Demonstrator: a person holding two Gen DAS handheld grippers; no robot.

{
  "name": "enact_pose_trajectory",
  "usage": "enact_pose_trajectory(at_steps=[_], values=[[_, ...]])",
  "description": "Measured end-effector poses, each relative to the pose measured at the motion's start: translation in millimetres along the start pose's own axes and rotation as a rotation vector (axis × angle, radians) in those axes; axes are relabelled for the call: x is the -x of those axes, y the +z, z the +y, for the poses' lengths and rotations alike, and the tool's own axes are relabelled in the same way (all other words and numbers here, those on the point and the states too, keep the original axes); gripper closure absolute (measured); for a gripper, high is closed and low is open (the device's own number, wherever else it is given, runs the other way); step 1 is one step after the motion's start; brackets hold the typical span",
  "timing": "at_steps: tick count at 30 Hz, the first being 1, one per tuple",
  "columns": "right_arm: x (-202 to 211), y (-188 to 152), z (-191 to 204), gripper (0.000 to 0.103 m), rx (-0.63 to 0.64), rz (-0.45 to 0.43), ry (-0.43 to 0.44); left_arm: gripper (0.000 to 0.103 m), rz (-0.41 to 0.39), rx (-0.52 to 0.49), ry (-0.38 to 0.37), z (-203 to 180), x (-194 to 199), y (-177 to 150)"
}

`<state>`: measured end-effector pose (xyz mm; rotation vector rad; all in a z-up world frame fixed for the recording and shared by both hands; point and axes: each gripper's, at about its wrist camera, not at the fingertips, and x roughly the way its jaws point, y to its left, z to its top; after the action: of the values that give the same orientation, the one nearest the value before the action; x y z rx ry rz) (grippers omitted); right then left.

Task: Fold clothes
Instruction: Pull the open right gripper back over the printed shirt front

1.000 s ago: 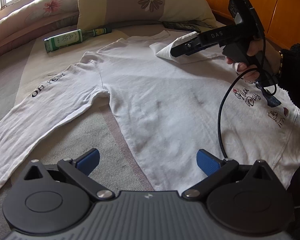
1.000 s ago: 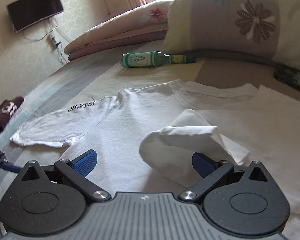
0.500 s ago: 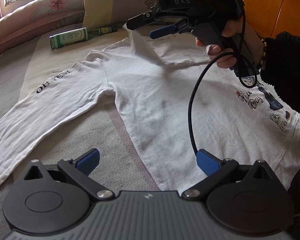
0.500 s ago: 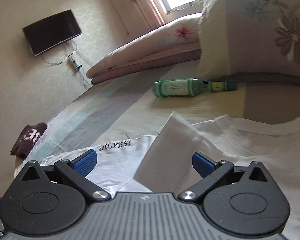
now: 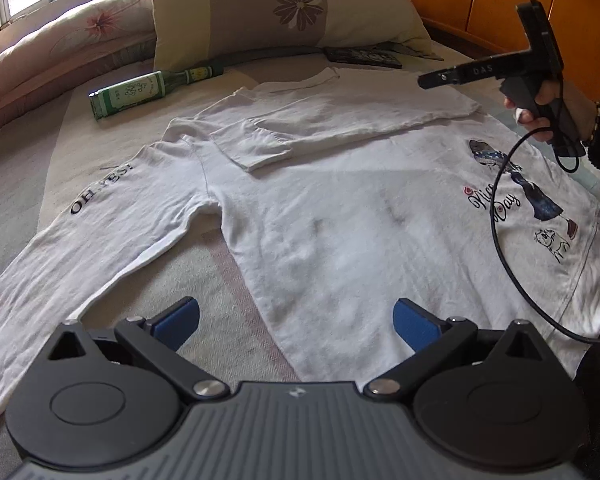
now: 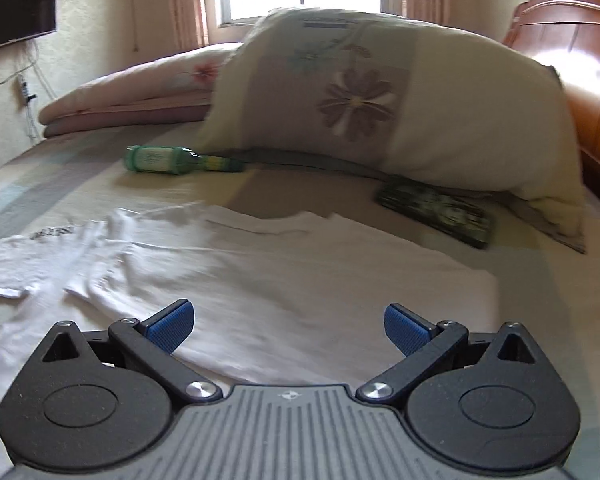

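One white shirt (image 5: 340, 216) lies flat on the bed (image 5: 236, 320), one sleeve (image 5: 340, 120) folded across its chest, the other spread left. Both grippers gape wide, empty: the left (image 5: 296, 320) near the hem, the right (image 6: 286, 326) above the shoulder. Far off lie one green bottle (image 5: 140, 90), one pillow (image 5: 284, 4) and one remote (image 6: 436, 216).

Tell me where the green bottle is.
The green bottle lies on its side on the bed, upper left in the left wrist view, beyond the shirt and left of the flowered pillow, neck toward it.
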<state>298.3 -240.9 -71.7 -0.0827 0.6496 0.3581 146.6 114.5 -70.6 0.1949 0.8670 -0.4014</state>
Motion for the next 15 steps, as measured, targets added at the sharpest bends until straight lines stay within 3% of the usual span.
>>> enact_pose_trajectory(at_steps=[5, 12, 15], values=[[-11.7, -40.6, -46.8, 0.000, -0.082, 0.099, 0.007, 0.001, -0.044, -0.029, -0.076, -31.3, -35.3, 66.6], [17.0, -27.8, -58.0, 0.000, -0.107, -0.027, 0.093, 0.001, -0.066, -0.067, -0.119, -67.9, -119.9, 142.4], [-4.8, -12.6, -59.5, 0.000, -0.099, -0.043, 0.116, 0.001, -0.039, -0.006, -0.121, -69.4, -160.9, 155.3]])
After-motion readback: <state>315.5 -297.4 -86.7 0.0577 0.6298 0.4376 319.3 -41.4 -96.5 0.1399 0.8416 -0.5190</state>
